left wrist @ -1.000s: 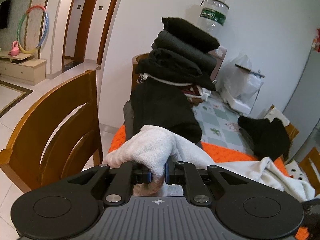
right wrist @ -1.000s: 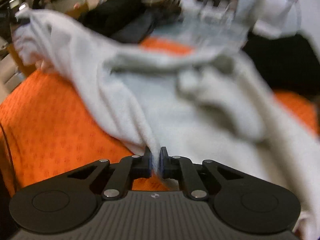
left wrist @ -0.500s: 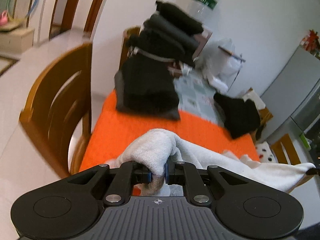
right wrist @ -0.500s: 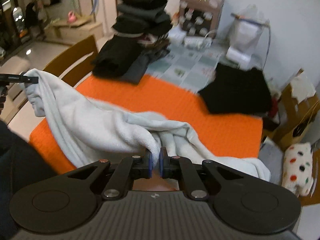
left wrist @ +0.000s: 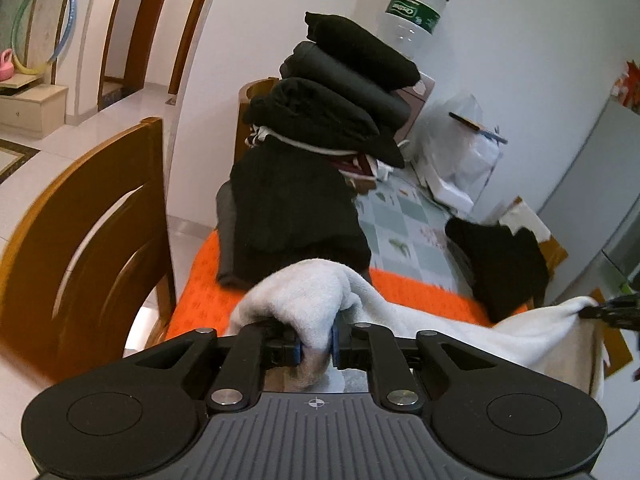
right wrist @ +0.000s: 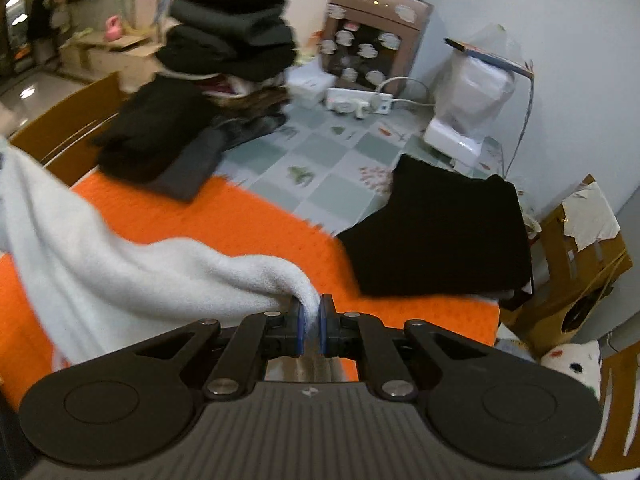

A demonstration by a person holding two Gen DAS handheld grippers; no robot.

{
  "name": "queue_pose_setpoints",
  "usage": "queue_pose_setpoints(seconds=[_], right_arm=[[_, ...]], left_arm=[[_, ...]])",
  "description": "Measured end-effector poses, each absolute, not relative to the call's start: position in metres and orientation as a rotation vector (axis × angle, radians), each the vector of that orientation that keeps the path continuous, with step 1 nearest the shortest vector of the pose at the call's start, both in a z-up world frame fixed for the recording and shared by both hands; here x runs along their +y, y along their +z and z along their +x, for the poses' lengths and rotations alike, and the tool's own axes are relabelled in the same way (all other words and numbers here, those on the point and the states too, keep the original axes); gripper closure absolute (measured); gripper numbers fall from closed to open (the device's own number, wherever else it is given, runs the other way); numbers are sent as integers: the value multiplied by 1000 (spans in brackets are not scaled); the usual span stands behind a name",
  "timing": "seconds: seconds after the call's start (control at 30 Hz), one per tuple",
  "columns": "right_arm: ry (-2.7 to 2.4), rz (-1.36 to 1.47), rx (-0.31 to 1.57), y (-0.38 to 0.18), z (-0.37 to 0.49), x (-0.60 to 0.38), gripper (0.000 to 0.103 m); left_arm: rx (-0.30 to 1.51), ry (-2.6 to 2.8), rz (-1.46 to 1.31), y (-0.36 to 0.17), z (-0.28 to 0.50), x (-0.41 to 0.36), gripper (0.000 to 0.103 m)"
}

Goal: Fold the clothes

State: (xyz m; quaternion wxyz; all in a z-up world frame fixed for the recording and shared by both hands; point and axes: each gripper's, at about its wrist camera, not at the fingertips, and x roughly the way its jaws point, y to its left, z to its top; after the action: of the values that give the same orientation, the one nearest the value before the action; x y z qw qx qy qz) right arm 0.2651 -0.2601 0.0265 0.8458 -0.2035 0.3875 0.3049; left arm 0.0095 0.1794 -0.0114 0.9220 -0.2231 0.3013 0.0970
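**White garment stretched between both grippers over the orange cover**

My left gripper (left wrist: 314, 350) is clamped on a bunched end of the white fleecy garment (left wrist: 420, 320), and my right gripper (right wrist: 311, 330) pinches another end of it between nearly closed pads. The cloth hangs slack between the two, raised above the orange cover (right wrist: 248, 220) on the bench (right wrist: 332, 152); in the right wrist view it sags down toward the cover at the left. In the left wrist view I can see my right gripper far off at the right edge, holding its corner up.

I judge that I am in the spreading or carrying part of a fold: the garment is held by two ends and is not yet a flat, tidy shape. Whether I am about to lay it out flat or bring one end over onto the other, these views do not settle. Either way, the next move calls for keeping both ends level and the cloth taut enough to land without wrinkles on the free orange patch.

A tall stack of folded dark clothes (left wrist: 344, 92) stands at the far left of the bench, and another dark folded piece (right wrist: 448, 236) lies to the right.

The clear bottle (left wrist: 416, 12) behind the stack has a green label; its writing is too small for me to read.
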Motion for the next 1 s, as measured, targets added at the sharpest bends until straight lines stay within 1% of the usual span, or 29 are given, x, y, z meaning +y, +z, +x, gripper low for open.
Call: queue_pose_setpoints(seconds=[0.03,0.07,0.13,0.2,0.23,0.27,0.3,0.33,0.37,0.43,0.6,0.77,0.87,0.97,1.0], right_arm=[[627,-412,827,14,280,-256,93],[611,-394,837,1,294,-251,91],[585,-376,857,-22,312,-246,90],[565,-381,877,-39,316,-246,85],[555,-383,887,-48,318,-246,80],[556,-374,874,-48,310,-250,76],[559,-363,858,-46,301,-255,69],[561,-351,842,-44,293,-260,61],[563,-340,825,-42,284,-264,57],[586,-324,785,-32,255,-276,46],[638,-288,763,-20,189,-300,37],[646,-265,842,-50,138,-315,36],[618,-256,877,-75,116,-322,36],[577,-269,866,-87,114,-320,34],[564,-274,861,-91,114,-319,32]], left_arm=[[617,202,-455,-16,19,182,76],[618,204,-446,-21,28,184,73],[624,205,-434,-32,44,189,56],[646,194,-445,-40,49,196,52],[645,186,-444,-41,47,197,51],[642,178,-441,-42,43,198,49],[637,167,-439,-42,37,197,44],[635,150,-438,-43,31,197,42],[636,132,-437,-45,25,197,41],[654,104,-427,-51,18,195,41],[722,35,-361,-78,14,178,41],[753,-54,-274,-98,25,147,41],[745,-49,-254,-106,33,136,38],[725,-25,-233,-111,41,130,38],[720,-19,-227,-112,44,128,38]])
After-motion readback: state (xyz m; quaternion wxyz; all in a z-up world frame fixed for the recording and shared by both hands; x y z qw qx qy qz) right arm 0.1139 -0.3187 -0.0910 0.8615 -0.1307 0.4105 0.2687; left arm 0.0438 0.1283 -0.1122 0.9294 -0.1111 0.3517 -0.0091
